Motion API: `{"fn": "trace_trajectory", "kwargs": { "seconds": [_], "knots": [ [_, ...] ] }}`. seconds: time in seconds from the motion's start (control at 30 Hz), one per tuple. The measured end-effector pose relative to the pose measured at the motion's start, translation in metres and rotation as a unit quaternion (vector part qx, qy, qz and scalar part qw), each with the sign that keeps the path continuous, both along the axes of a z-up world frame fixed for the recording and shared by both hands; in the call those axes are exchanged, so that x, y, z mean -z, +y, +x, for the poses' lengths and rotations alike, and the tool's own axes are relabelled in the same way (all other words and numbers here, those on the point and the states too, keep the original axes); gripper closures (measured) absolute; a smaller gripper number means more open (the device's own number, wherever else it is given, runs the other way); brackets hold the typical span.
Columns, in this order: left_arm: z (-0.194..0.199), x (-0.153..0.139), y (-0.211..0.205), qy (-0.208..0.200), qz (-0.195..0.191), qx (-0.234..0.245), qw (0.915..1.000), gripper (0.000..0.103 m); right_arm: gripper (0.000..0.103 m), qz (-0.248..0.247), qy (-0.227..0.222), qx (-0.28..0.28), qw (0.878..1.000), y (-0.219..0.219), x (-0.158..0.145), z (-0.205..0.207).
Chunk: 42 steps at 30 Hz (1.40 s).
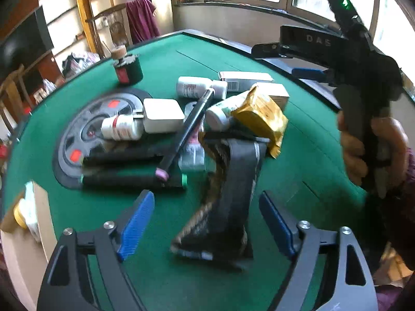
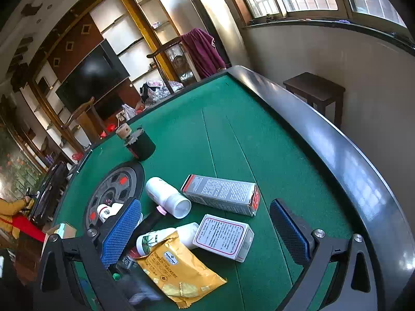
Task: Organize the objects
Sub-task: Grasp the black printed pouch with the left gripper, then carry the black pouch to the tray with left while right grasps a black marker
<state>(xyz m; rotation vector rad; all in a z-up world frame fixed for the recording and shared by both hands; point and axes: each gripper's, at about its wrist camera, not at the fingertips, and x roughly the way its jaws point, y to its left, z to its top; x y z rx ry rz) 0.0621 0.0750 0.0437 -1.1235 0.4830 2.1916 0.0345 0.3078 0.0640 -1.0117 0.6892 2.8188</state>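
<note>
A pile of objects lies on the green felt table (image 1: 298,155). In the left wrist view a dark patterned packet (image 1: 228,194) lies between the fingers of my open left gripper (image 1: 205,223), blurred. Behind it lie a gold snack bag (image 1: 262,116), white bottles (image 1: 122,127), a white box (image 1: 162,115), a black pen (image 1: 189,129) and black tubes (image 1: 129,180). My right gripper (image 2: 205,230) is open above the gold bag (image 2: 176,267), a white carton (image 2: 224,237) and a grey carton (image 2: 220,194). It also shows in the left wrist view (image 1: 293,59), held by a hand.
A round grey disc with red marks (image 1: 85,134) sits in the table under the pile. A dark cup with a cork piece (image 1: 128,68) stands behind it. The table has a raised dark rim (image 2: 350,155). A chair with a maroon cloth (image 2: 202,49) stands beyond.
</note>
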Motion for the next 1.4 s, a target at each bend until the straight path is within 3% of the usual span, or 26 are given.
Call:
{"fn": "trace_trajectory", "kwargs": {
  "seconds": [0.17, 0.23, 0.3, 0.37, 0.53, 0.87, 1.07, 1.27, 1.4],
  "knots": [
    [-0.005, 0.028, 0.034, -0.002, -0.040, 0.019, 0.9990, 0.021, 0.002, 0.020, 0.000, 0.004, 1.000, -0.003, 0.000, 0.001],
    [-0.003, 0.035, 0.038, -0.009, -0.037, 0.019, 0.9991, 0.022, 0.002, 0.031, 0.000, 0.004, 1.000, -0.006, -0.001, 0.000],
    [-0.004, 0.035, 0.037, -0.023, -0.015, 0.016, 0.9995, 0.033, 0.002, 0.039, 0.001, 0.002, 0.999, -0.008, -0.001, 0.000],
    [-0.004, 0.033, 0.034, -0.025, -0.001, 0.005, 0.9997, 0.060, 0.002, 0.042, -0.001, -0.001, 0.999, -0.010, 0.000, -0.001],
    [-0.004, 0.018, 0.011, -0.039, 0.056, -0.021, 0.9974, 0.078, 0.002, 0.049, -0.010, -0.002, 0.999, -0.012, 0.005, -0.005],
    [0.021, -0.019, -0.061, -0.027, 0.152, -0.085, 0.9843, 0.081, 0.002, 0.073, -0.025, 0.004, 0.997, -0.018, 0.012, -0.007],
    [0.036, -0.042, -0.115, -0.005, 0.196, -0.121, 0.9730, 0.081, 0.002, 0.132, -0.001, 0.005, 0.991, -0.036, -0.002, 0.000],
    [0.052, -0.060, -0.161, 0.024, 0.215, -0.141, 0.9661, 0.081, 0.001, 0.093, 0.004, -0.113, 0.989, -0.086, -0.022, 0.000],
    [0.058, -0.066, -0.187, 0.034, 0.226, -0.158, 0.9605, 0.081, 0.002, 0.071, -0.039, -0.243, 0.967, -0.146, -0.019, -0.024]
  ]
}}
